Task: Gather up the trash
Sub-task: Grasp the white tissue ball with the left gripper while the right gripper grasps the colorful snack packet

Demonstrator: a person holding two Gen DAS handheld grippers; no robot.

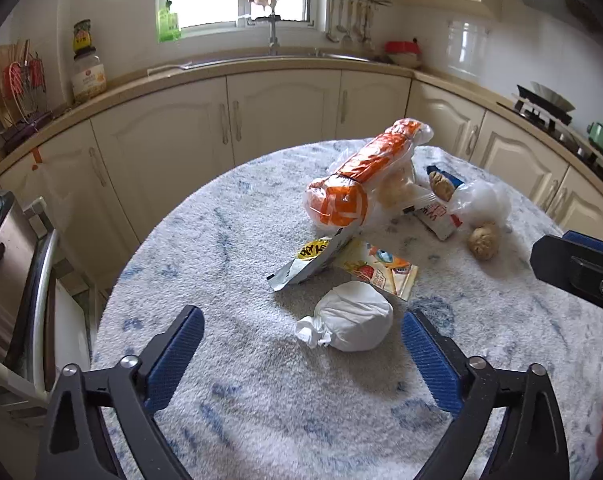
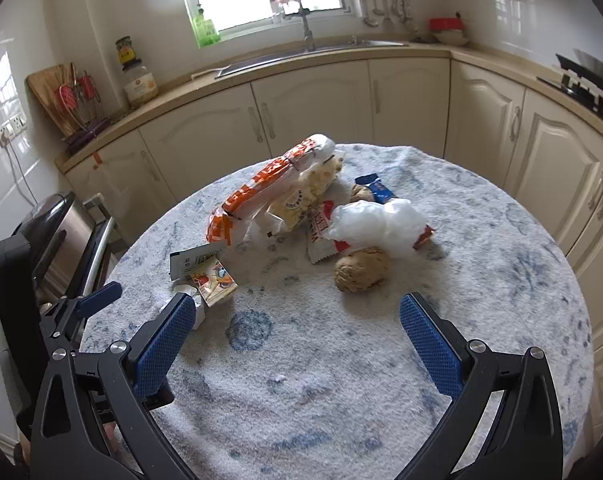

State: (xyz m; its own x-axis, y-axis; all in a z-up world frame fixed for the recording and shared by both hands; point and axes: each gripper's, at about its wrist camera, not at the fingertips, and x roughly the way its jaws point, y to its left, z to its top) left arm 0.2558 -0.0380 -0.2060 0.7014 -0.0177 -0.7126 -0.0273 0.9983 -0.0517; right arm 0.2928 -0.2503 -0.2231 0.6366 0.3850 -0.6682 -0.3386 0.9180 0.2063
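Left wrist view looks across a round bench (image 1: 229, 392) under a white, blue-flecked cloth, with the left hand-held gripper (image 1: 303, 346) spread wide and gripping nothing, its blue pads (image 1: 173, 356) low on either side of a twisted white paper wad (image 1: 351, 322) that lies between the tips without touching them. Just beyond the wad sit a silver-backed wrapper (image 1: 309, 262) and a yellow cartoon packet (image 1: 381, 272), overlapping. Behind them a long orange-and-white plastic bag (image 1: 365, 176) slants up toward the far edge, beside a red-and-white snack wrapper (image 1: 439, 218), a crumpled clear bag (image 1: 481, 198) and a tan crumpled ball (image 1: 482, 242). At the right edge the other tool's black body shows. Right wrist view has the right hand-held gripper (image 2: 297, 324) likewise parted and empty above bare cloth, the tan ball (image 2: 361, 269) just ahead of its tips and the clear bag (image 2: 381, 222) behind that. A steel-fronted bin (image 2: 57, 236) stands off the bench to the left.
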